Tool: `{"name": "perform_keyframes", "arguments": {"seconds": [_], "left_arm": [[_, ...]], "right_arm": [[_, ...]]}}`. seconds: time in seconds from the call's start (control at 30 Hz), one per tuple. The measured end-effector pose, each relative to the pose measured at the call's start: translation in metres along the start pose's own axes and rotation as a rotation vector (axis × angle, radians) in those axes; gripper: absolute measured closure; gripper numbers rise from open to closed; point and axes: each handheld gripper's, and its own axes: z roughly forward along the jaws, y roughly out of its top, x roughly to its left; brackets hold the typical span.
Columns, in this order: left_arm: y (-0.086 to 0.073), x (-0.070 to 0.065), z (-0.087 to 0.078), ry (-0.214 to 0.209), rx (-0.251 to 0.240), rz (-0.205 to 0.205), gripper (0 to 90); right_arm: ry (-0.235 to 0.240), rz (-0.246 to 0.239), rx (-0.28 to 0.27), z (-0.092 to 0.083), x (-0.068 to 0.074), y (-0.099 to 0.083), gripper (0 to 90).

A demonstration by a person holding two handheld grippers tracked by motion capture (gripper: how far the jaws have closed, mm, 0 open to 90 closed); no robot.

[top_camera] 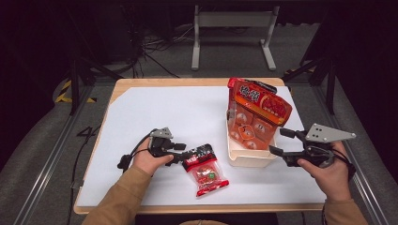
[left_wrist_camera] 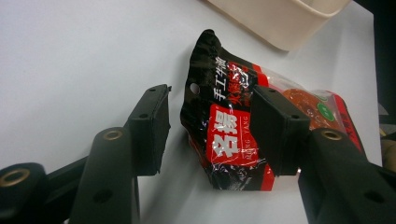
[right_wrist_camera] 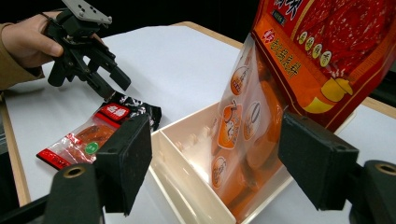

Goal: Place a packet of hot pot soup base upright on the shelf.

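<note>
On the white table (top_camera: 155,112), the left gripper (top_camera: 185,157) sits low at the left, held in a hand (top_camera: 146,161) that comes out of a tan sleeve (top_camera: 119,199). Its jaws stand partly apart at the dark top end of a small snack packet (top_camera: 205,169), which lies flat on the table near the front edge. In the left gripper view one jaw lies over the packet's (left_wrist_camera: 224,135) black-and-red printed end while the other stands on bare table just beside the packet's edge; I cannot tell whether the pads press on it, and the packet is not lifted. In the right gripper view that same gripper (right_wrist_camera: 109,81) hangs over the packet's (right_wrist_camera: 100,128) dark end, its fingers spread. Just right of the packet stands a cream tray (top_camera: 248,159), close to it but apart. A large red-orange bag (top_camera: 256,112) stands upright in the tray, leaning slightly, its top rising well above the rim. In the right gripper view the bag (right_wrist_camera: 299,60) fills the tray's (right_wrist_camera: 187,186) far compartment, and the near one has nothing in it. At the far right the right gripper (top_camera: 277,142), held in the other hand (top_camera: 331,176), points at the tray's right side with its jaws wide open, one on each side of the tray's corner, touching neither tray nor bag.
</note>
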Motion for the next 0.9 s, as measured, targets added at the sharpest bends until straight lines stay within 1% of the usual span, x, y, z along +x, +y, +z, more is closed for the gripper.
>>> {"name": "perform_keyframes", "arguments": {"seconds": [0.03,0.07,0.13,0.2,0.33,0.4,0.43,0.47,0.5,0.63,0.77,0.9], "left_arm": [[0.000,0.000,0.000,0.000,0.000,0.000,47.5],[-0.001,0.001,0.002,-0.007,0.000,-0.017,46.4],[-0.001,0.002,0.002,-0.011,-0.002,-0.019,46.5],[-0.003,0.002,0.004,-0.019,0.002,-0.046,46.3],[-0.003,0.002,0.006,-0.022,0.012,-0.048,46.0],[-0.004,0.003,0.007,-0.021,0.026,-0.045,46.4],[-0.004,0.002,0.007,-0.022,0.032,-0.052,46.6],[-0.005,0.003,0.008,-0.022,0.039,-0.048,47.1],[-0.005,0.002,0.009,-0.022,0.051,-0.053,47.6],[-0.006,0.002,0.011,-0.030,0.080,-0.045,48.7],[-0.006,0.001,0.013,-0.043,0.086,-0.033,49.9],[-0.007,0.000,0.013,-0.048,0.092,-0.039,52.8]], "right_arm": [[0.000,-0.001,0.001,0.000,0.000,0.000,26.8],[0.001,-0.002,0.001,0.000,0.000,0.000,26.8],[0.001,-0.003,0.002,0.000,0.000,0.000,26.8],[0.002,-0.006,0.002,0.000,0.000,0.000,26.8],[0.004,-0.006,0.004,0.001,0.000,-0.001,26.8],[0.004,-0.005,0.007,0.001,0.000,-0.001,26.8],[0.005,-0.005,0.008,0.001,0.000,-0.001,26.8],[0.006,-0.006,0.010,0.001,0.000,-0.001,26.8],[0.006,-0.008,0.012,0.001,0.001,-0.001,26.8],[0.009,-0.012,0.018,0.002,0.000,-0.001,26.8],[0.013,-0.005,0.025,0.003,0.000,-0.002,26.6],[0.011,-0.006,0.026,0.003,-0.001,-0.002,26.7]]}}
